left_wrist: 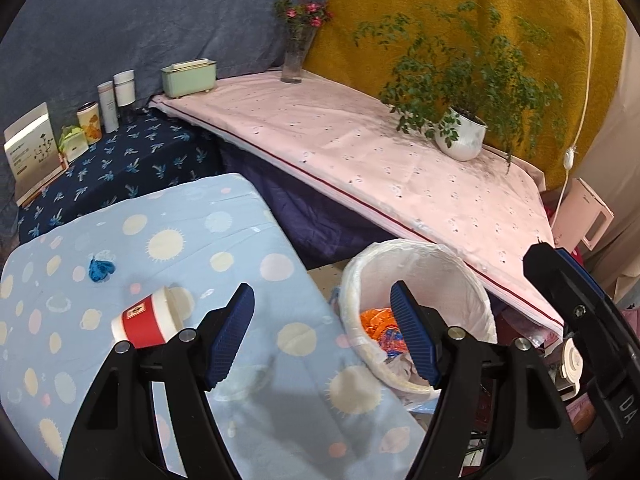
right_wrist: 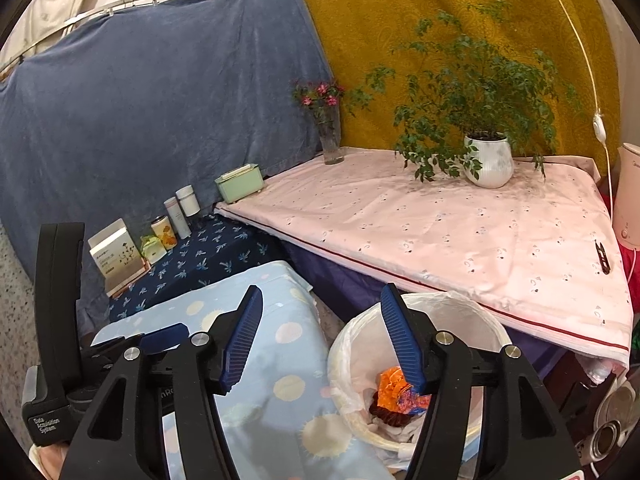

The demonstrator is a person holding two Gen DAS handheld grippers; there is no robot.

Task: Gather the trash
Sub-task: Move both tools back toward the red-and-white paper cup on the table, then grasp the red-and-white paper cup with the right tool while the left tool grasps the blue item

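Left to right: boxes and tins (left_wrist: pixel 92 120) are ranged on a navy patterned cloth (left_wrist: pixel 132 168). A red paper cup (left_wrist: pixel 150 318) is seen tipped over on the blue dotted counter (left_wrist: pixel 248 232), a blue scrap (left_wrist: pixel 101 270) behind it. Left tool (left_wrist: pixel 322 334) spread, empty. Lined bin (left_wrist: pixel 416 312) on the floor holds orange wrappers (right_wrist: pixel 394 394). Right tool (right_wrist: pixel 322 344) spread, empty. Pink-draped counter (right_wrist: pixel 460 232) carries a potted plant (right_wrist: pixel 488 160).

Right jaws hide part of the orange wrapper (right_wrist: pixel 390 394).
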